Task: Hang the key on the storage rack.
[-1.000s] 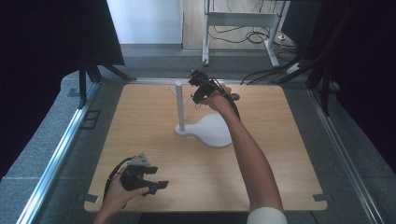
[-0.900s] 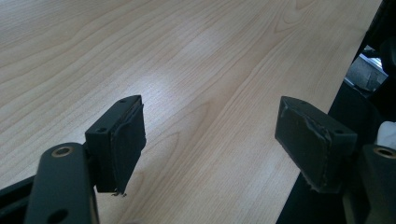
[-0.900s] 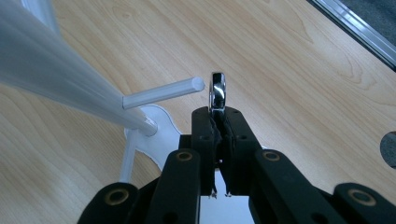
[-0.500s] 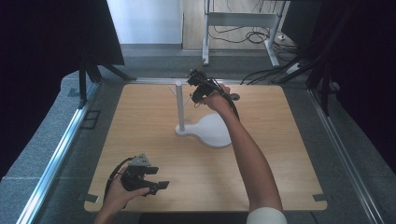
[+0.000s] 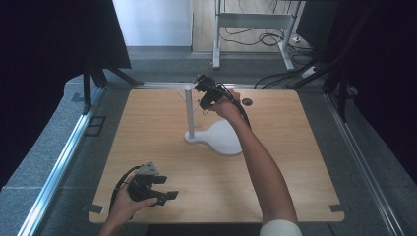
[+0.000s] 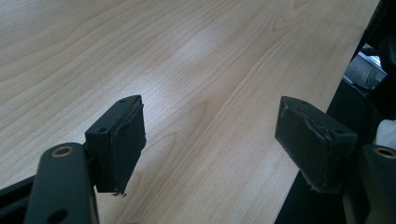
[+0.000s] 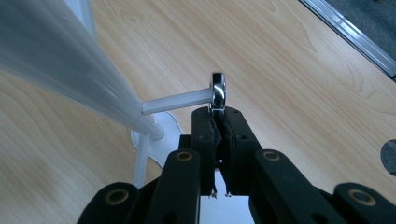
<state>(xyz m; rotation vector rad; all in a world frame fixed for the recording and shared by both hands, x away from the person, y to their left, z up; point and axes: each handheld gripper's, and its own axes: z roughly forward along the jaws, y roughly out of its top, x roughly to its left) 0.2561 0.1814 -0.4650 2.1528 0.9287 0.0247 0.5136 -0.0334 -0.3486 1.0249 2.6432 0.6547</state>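
Little shift since earlier frames: right gripper (image 5: 205, 93) still at stand (image 5: 189, 110) top, upper centre. Clamped on metal ring (image 7: 218, 90), ring at peg (image 7: 175, 101) tip. Left gripper (image 5: 156, 189) agape, idle, lower left. Step judged: threading ring onto peg. Next: align hole, slide along peg, release.

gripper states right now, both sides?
Left gripper: open, holding nothing, above the table.
Right gripper: closed on a metal ring at the stand's peg.
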